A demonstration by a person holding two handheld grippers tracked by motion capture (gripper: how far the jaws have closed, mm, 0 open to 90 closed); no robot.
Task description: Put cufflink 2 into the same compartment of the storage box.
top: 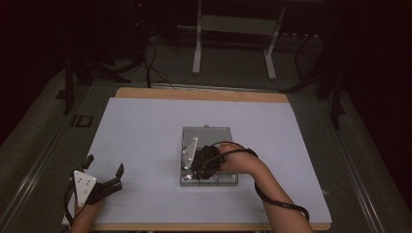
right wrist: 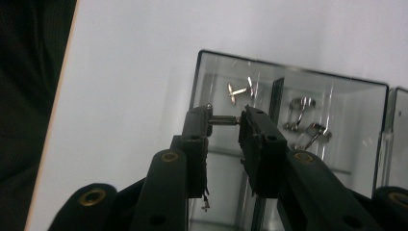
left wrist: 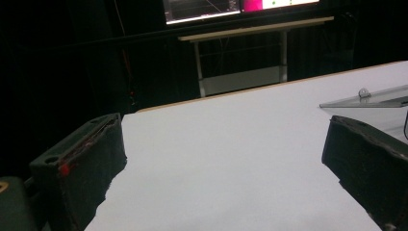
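Clamping a small metal screw (right wrist: 223,120) end to end between its jaw tips, the right gripper (top: 204,162) hangs over a clear plastic compartment box (top: 206,133) that sits a little toward three o'clock from the middle of the white table sheet (top: 145,131). Seen from the right gripper view, the screw lies level across the narrow gap, above the box's left-hand compartment, where two more loose screws (right wrist: 240,90) rest toward twelve o'clock of the tips. Another heap of metal parts (right wrist: 308,122) lies in the neighbouring compartment at about three o'clock, past a clear divider. From the high view, the box's open lid (left wrist: 370,98) lies flat at the twelve o'clock side. Down at roughly seven o'clock on the sheet, well apart from the box, the left gripper (top: 103,171) holds its jaws spread wide with nothing between them but bare sheet; its own view catches the lid's edge at about two o'clock.
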